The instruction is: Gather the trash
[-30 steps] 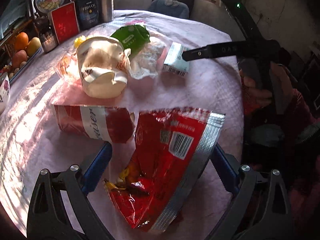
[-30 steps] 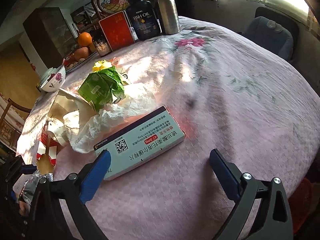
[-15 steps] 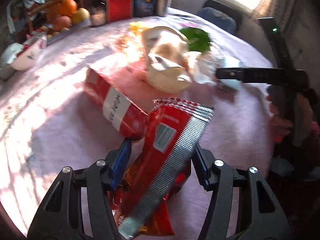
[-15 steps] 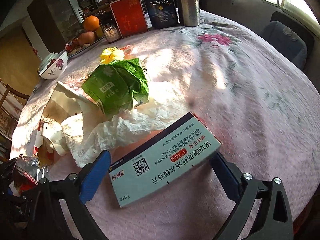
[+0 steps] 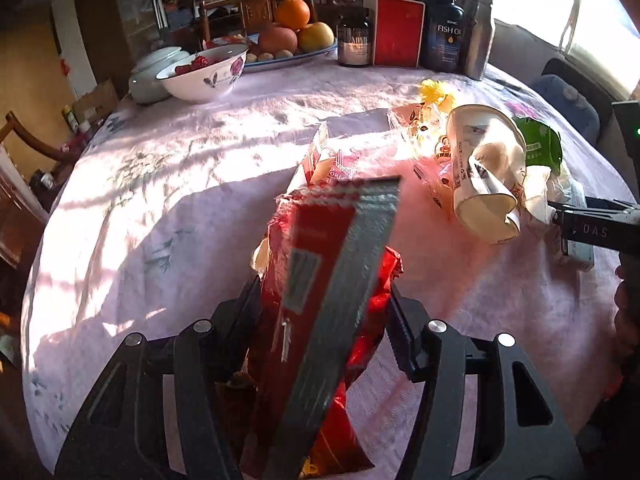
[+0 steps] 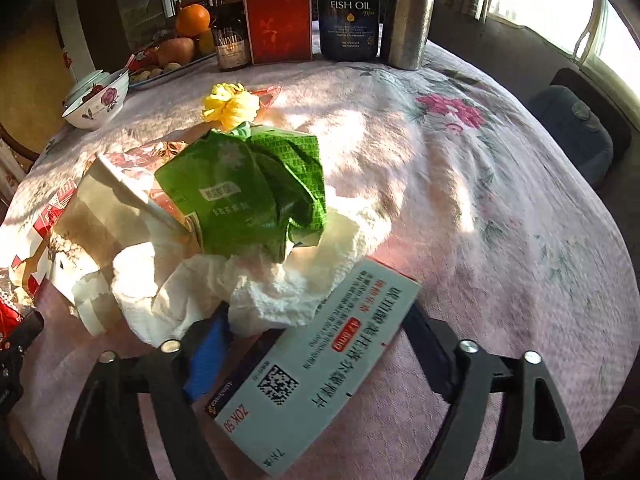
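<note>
The left hand-held gripper (image 5: 322,328) has just been closing and now has its jaws clamped on the red snack bag (image 5: 320,280), which stands tilted up off the bench (image 5: 140,200) between the pads. The right hand-held gripper (image 6: 316,356) has also just been closing; its jaws sit either side of the white medicine box (image 6: 320,364), and the box looks tipped up at one end, so I judge it pinched across its width, though contact on the far pad is hard to see.

To do this step well, each grip should be firm before lifting: the bag is slippery foil and open at the bottom, so keep it upright to avoid spilling crumbs. The box is rigid; squeeze squarely.

Just beyond the box lie crumpled white tissue (image 6: 248,288) and a green wrapper (image 6: 248,196), with a crushed paper cup (image 5: 486,172) beside them, waiting to be collected.
</note>
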Action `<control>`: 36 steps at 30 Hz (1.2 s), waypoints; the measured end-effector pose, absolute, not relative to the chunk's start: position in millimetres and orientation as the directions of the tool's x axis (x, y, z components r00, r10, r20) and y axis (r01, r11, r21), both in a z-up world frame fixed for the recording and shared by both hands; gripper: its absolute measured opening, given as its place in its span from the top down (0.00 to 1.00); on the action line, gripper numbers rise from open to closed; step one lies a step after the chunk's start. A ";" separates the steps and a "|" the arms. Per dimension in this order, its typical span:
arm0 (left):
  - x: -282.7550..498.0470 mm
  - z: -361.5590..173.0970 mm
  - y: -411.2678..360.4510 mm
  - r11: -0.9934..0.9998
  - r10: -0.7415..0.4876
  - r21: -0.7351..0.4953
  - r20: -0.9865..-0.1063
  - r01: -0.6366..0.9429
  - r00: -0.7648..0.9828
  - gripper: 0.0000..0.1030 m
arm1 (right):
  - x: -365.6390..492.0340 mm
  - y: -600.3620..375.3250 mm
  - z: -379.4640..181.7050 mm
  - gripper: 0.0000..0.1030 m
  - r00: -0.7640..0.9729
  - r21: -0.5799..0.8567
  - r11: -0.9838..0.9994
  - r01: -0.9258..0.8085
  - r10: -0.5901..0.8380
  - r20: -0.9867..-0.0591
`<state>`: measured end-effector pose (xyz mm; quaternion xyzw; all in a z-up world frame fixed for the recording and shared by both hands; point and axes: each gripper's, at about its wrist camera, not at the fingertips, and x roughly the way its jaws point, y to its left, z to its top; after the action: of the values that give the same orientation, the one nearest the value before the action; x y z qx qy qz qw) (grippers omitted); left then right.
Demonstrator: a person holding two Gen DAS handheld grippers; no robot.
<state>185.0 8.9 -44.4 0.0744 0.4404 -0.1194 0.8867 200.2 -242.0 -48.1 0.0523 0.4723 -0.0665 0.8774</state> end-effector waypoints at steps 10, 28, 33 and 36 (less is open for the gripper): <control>161.0 -42.8 -0.7 0.977 -0.122 0.010 -0.791 0.213 0.600 0.55 | 169.0 -231.5 -49.3 0.40 0.572 0.023 0.994 0.109 -0.044 -0.819; 100.6 8.6 -24.2 0.980 -0.191 -0.088 -0.669 0.179 0.718 0.57 | 82.7 -266.1 -8.7 0.84 0.752 0.211 0.974 0.088 0.074 -0.655; 85.7 25.3 -33.6 0.977 -0.205 -0.087 -0.639 0.195 0.742 0.57 | 57.0 -261.5 13.2 0.84 0.796 0.212 0.976 0.050 0.089 -0.599; 77.2 32.2 -46.1 0.973 -0.216 -0.076 -0.626 0.216 0.749 0.57 | 41.1 -263.9 22.4 0.84 0.815 0.204 0.978 0.051 0.077 -0.574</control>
<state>77.2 -46.1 32.2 0.0005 0.3345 -0.1156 0.9353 41.1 -263.9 22.4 0.1056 0.3040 0.0067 0.9468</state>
